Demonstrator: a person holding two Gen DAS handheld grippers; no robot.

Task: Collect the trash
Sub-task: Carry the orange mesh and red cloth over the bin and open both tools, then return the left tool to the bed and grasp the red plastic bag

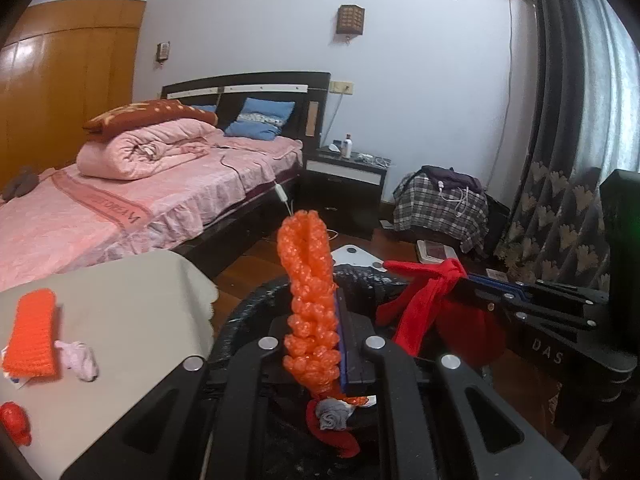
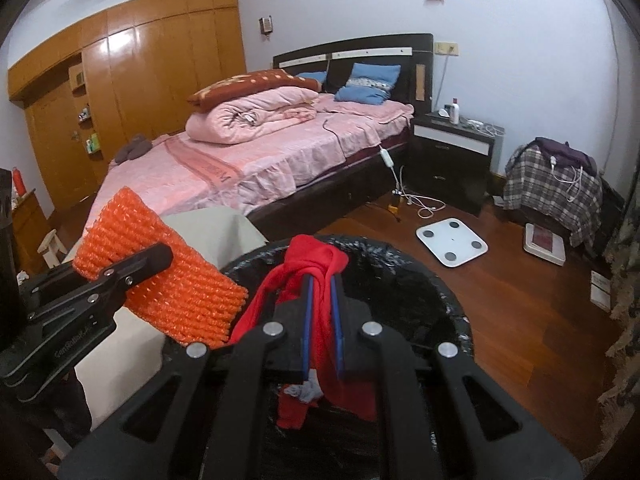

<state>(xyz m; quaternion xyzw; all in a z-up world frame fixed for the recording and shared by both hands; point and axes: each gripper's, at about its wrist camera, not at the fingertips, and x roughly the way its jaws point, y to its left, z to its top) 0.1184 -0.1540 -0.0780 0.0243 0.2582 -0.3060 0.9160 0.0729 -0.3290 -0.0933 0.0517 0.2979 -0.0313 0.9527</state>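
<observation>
Left wrist view, nearest first: the left gripper (image 1: 320, 304) has its jaws pinched narrow on an orange foam fruit net (image 1: 308, 280), which stands up edge-on between the blue pads. Directly below it is the open mouth of a bin lined with a black trash bag (image 1: 248, 312); a red scrap and a grey wad (image 1: 332, 418) already lie inside. The net is held over the opening, I judge, so that letting go drops it straight in.

To the right in the same view, the right gripper (image 1: 460, 276) reaches in over the far rim, its jaws closed tight on a red plastic bag (image 1: 424, 300) that hangs limp toward the bin's hollow. The right wrist view confirms this: the bag (image 2: 320, 280) is draped over and squeezed between the fingertips, above the black liner (image 2: 420, 280).

Both pieces look ready for release; neither has yet been let go.

Left of the bin stands a cloth-covered table (image 1: 132, 300), where more trash waits: a second orange net (image 1: 32, 340), a crumpled white tissue (image 1: 78, 360) beside it, and a red scrap (image 1: 14, 428) at the near edge. These appear to be what remains to collect.

Farther off, a white bathroom scale (image 2: 452, 241) lies on the wooden floor, and beyond it the pink-covered bed (image 2: 280, 152).
</observation>
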